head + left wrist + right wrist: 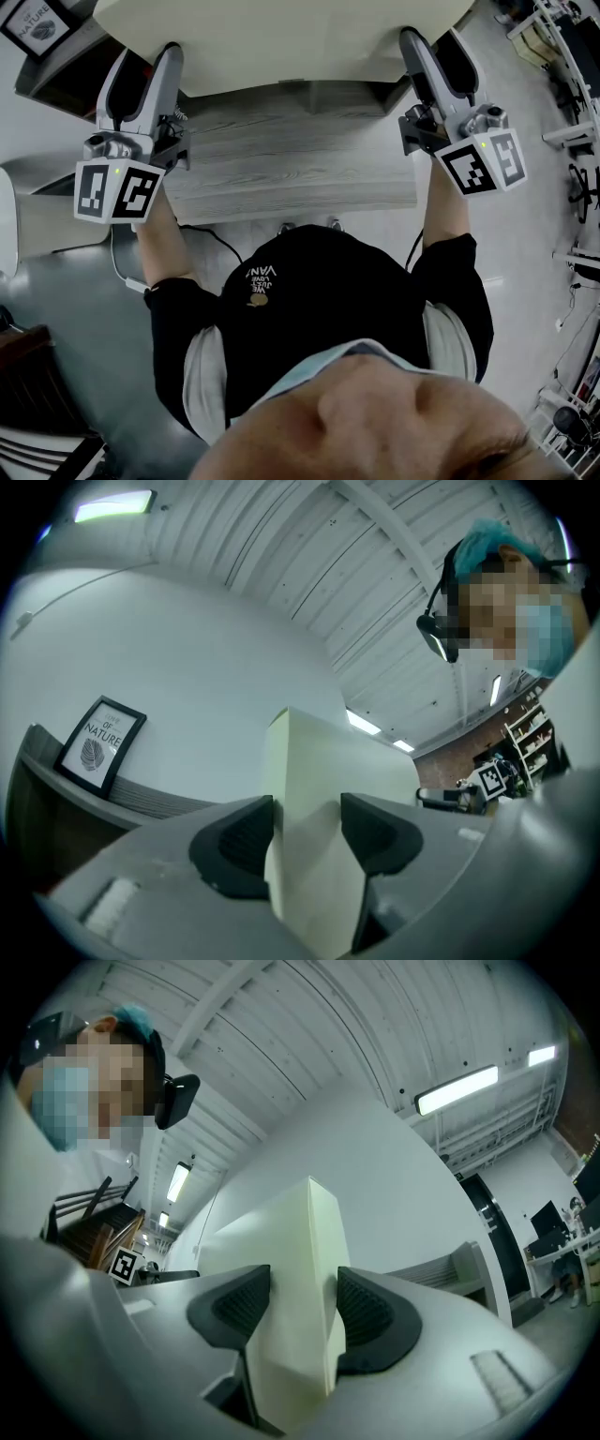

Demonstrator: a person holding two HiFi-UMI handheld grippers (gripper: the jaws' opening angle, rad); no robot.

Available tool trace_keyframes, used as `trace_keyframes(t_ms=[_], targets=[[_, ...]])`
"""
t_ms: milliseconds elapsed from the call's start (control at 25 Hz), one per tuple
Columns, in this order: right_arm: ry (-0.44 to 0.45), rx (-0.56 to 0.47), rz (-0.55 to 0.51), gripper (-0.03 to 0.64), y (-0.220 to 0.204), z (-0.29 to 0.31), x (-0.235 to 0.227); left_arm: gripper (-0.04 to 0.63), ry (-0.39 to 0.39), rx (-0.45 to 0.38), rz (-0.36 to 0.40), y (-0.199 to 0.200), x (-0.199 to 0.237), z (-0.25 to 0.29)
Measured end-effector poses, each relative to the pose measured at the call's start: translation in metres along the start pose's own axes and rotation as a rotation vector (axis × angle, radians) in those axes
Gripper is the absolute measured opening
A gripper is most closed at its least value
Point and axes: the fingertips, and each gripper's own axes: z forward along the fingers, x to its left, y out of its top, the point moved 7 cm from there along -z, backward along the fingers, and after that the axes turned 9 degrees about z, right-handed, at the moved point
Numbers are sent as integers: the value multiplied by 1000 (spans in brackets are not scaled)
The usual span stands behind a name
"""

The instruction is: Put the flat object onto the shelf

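Note:
A wide, flat cream slab (pixel 281 37) is held up level between both grippers, above the grey wood-grain shelf (pixel 291 173). My left gripper (pixel 141 80) is shut on its left edge; in the left gripper view the cream slab (pixel 314 789) fills the gap between the black pads (pixel 234 841). My right gripper (pixel 427 66) is shut on the right edge, and the slab (pixel 300 1279) sits pinched between that gripper's pads (pixel 366 1312). Both jaw tips are hidden under the slab in the head view.
A framed "Nature" picture (pixel 39 26) stands on the shelf unit at the far left; the same picture (pixel 98 742) leans against the white wall. Dark furniture (pixel 37 394) is at lower left. Office chairs and racks (pixel 572 187) stand at the right.

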Motion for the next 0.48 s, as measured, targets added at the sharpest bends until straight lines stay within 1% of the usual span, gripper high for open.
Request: trace_keyframes(t_ms=[160,480], targets=[[38,-35,-33,215,20,12,6,232,-8,-26,17,15,4,8],[65,-71,-81,213,46,23,10,230,-34,-59,70,42,7,22]])
